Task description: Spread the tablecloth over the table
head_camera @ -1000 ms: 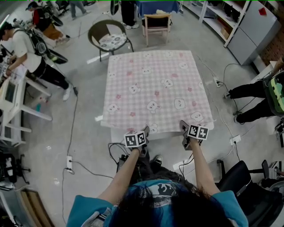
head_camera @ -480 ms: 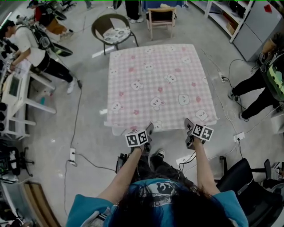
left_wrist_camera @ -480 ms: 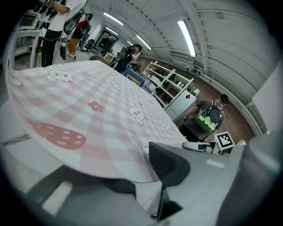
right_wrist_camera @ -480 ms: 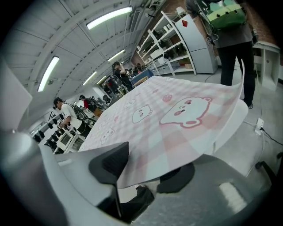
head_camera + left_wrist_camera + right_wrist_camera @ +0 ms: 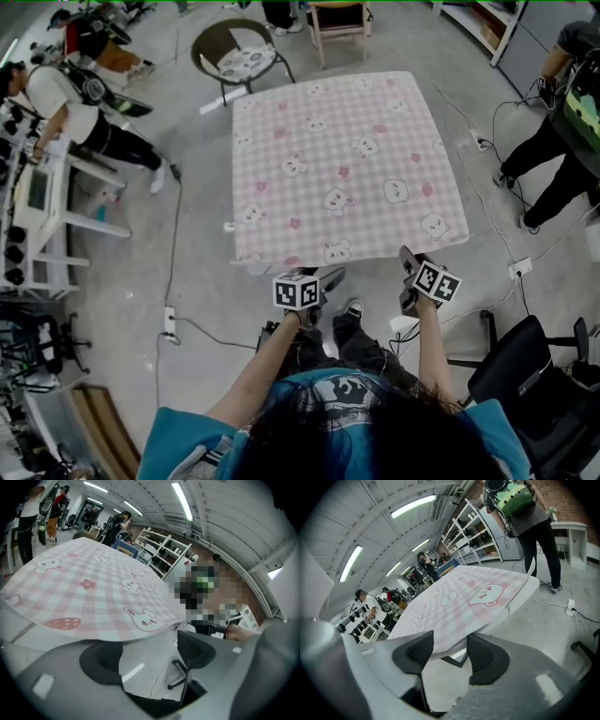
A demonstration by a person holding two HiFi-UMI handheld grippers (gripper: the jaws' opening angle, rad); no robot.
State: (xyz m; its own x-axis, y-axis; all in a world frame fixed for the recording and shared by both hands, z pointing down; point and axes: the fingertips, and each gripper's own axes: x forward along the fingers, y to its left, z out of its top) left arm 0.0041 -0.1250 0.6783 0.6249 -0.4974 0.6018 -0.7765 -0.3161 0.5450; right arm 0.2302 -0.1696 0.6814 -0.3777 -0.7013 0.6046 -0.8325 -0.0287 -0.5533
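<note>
Tablecloth [image 5: 347,169] spread flat, covering table [image 5: 518,607] — near edge seemingly overhanging

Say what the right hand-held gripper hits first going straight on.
Probably the near edge of the tablecloth, though depth is unclear. The right hand-held gripper has just been opening, nothing between its jaws.

Tablecloth [image 5: 347,169] lies flat on counter [image 5: 511,605], covering the top. Behind far edge: round chair [image 5: 242,58] at L, wooden chair [image 5: 339,23] to its R. Person [image 5: 562,131] stands R of counter. Office chair [image 5: 525,375] near-R on floor. Power strip [image 5: 170,322] on floor, near-L.
</note>
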